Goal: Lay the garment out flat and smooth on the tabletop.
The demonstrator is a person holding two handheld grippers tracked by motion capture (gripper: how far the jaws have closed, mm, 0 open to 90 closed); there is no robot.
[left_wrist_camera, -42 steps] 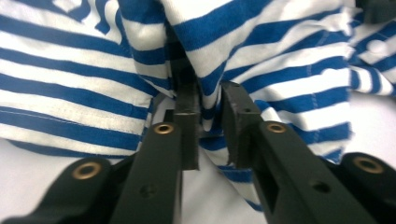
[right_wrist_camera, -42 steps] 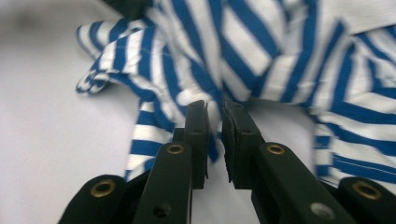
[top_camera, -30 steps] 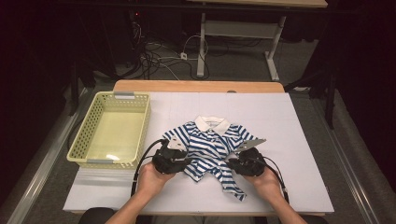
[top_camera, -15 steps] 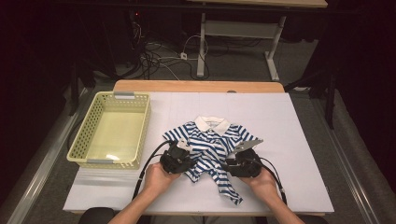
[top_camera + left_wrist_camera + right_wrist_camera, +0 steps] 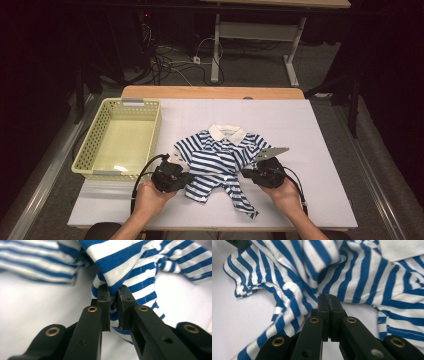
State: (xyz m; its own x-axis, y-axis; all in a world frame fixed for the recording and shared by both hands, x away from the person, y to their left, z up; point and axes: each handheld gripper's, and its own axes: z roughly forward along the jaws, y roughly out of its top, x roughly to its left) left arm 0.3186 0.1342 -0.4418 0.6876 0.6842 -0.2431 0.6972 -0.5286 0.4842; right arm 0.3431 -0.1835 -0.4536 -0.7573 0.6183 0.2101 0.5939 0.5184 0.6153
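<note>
A blue-and-white striped polo shirt (image 5: 215,160) with a white collar lies rumpled on the white table (image 5: 300,130). My left gripper (image 5: 189,176) is at the shirt's lower left edge. In the left gripper view a bunched fold of the shirt (image 5: 120,262) sits pinched between the jaws of the left gripper (image 5: 113,290), which have just been closing. My right gripper (image 5: 246,173) is at the shirt's right side. Its jaws have just closed tight together, and in the right gripper view creases in the shirt (image 5: 352,270) run into the tips of the right gripper (image 5: 328,296).
A pale yellow mesh basket (image 5: 90,145) stands at the left of the table. A wooden strip (image 5: 212,92) runs along the far edge, with cables and desk legs on the floor beyond. White tabletop lies bare to the right of the shirt.
My left gripper has drawn back to the left and toward the person, with shirt fabric in its jaws. The right hand has stayed almost still at the shirt's right side.
</note>
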